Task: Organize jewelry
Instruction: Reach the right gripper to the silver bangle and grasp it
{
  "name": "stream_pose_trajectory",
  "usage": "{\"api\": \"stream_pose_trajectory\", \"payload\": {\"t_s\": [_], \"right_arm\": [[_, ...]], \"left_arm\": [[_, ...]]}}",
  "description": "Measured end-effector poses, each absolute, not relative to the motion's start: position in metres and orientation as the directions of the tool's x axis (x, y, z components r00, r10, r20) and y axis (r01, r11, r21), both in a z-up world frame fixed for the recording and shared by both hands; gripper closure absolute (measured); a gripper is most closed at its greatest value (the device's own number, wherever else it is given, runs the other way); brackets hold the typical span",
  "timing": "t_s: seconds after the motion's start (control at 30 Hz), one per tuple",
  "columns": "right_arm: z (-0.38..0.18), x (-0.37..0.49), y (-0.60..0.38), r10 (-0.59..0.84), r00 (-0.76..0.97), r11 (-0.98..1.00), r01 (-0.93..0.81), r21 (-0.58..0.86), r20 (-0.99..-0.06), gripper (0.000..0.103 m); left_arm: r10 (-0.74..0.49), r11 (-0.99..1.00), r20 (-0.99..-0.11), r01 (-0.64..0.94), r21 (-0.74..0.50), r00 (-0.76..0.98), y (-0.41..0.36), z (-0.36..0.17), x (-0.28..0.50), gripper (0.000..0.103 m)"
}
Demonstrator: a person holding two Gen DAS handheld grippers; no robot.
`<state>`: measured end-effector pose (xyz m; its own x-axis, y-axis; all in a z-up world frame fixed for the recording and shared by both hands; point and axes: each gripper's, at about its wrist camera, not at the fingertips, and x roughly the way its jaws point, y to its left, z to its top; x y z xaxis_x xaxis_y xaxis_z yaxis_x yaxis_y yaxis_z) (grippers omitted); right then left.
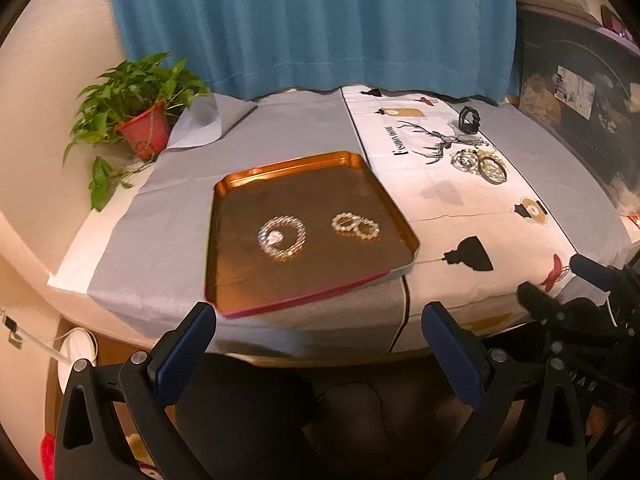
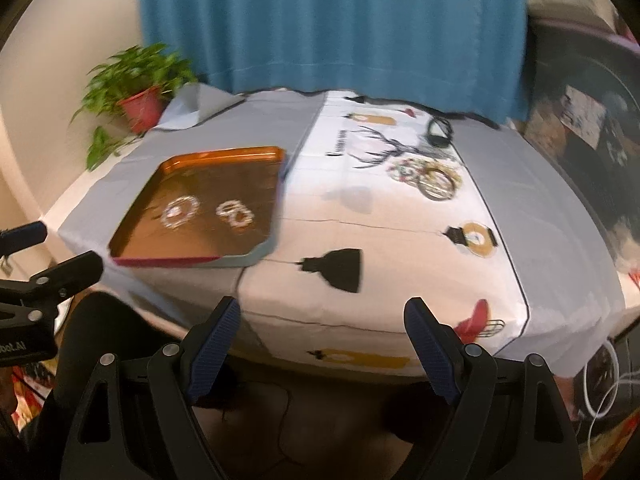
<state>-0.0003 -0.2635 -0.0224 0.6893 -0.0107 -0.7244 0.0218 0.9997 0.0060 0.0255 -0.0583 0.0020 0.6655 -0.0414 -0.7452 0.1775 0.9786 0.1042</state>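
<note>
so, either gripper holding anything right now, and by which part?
Nothing held. Left gripper and right gripper are both open and empty, short of the tray.

free: bare cloth on bench (image 2: pixel 384 224) centre frame – open approach | obstacles: tray (image 2: pixel 256 254) centre-left, bracelet pile (image 2: pixel 430 178) upper right, potted plant (image 2: pixel 140 100) upper left – curtain (image 2: pixel 332 20) behind

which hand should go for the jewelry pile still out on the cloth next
Right, probably. The loose bracelets lie on the right half of the cloth, ahead of the open, empty right tongs. The left tongs face the copper tray.
</note>
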Motion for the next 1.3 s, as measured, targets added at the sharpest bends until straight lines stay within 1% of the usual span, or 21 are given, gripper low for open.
{"api": "stream_pose_trajectory", "payload": {"t_s": [0.23,0.4,0.57,0.73,0.9,0.97,1.03,1.07,1.2,1.3], "right_arm": [[-0.026,0.026,-0.332,-0.083,0.69,0.986,0.163,0.042,-0.719,0.019],[-0.039,0.062,-0.383,-0.113,0.682,0.971,0.232,0.066,-0.723,0.016],[-0.063,0.111,-0.406,-0.102,0.652,0.974,0.22,0.059,-0.751,0.015],[-0.089,0.176,-0.414,-0.074,0.622,0.983,0.176,0.047,-0.779,0.015],[-0.101,0.227,-0.413,-0.105,0.618,0.987,0.164,-0.003,-0.779,0.015],[-0.106,0.239,-0.415,-0.107,0.599,0.988,0.152,-0.018,-0.794,0.016],[-0.104,0.235,-0.417,-0.095,0.618,0.989,0.148,-0.003,-0.78,0.032],[-0.102,0.232,-0.421,-0.088,0.627,0.989,0.15,0.01,-0.774,0.042],[-0.102,0.205,-0.436,-0.09,0.622,0.985,0.171,0.023,-0.777,0.042],[-0.101,0.181,-0.449,-0.097,0.623,0.981,0.192,0.032,-0.776,0.042]], "left_arm": [[-0.075,0.964,-0.747,0.238,0.114,0.661,-0.101,0.002,0.064,0.001],[-0.106,0.943,-0.75,0.304,0.132,0.653,-0.148,-0.002,0.112,0.001],[-0.082,0.926,-0.774,0.335,0.174,0.628,-0.189,-0.019,0.164,0.001],[-0.07,0.925,-0.785,0.334,0.179,0.615,-0.206,-0.03,0.2,0.001],[-0.057,0.923,-0.794,0.335,0.188,0.605,-0.218,-0.039,0.225,0.001],[-0.058,0.922,-0.802,0.339,0.185,0.595,-0.223,-0.044,0.234,0.001],[-0.065,0.92,-0.808,0.348,0.178,0.586,-0.228,-0.048,0.24,0.001],[-0.072,0.918,-0.81,0.356,0.174,0.582,-0.231,-0.05,0.242,0.001],[-0.122,0.906,-0.825,0.401,0.135,0.552,-0.248,-0.059,0.25,0.001],[-0.19,0.89,-0.841,0.451,0.07,0.506,-0.265,-0.066,0.256,0.001]]}}
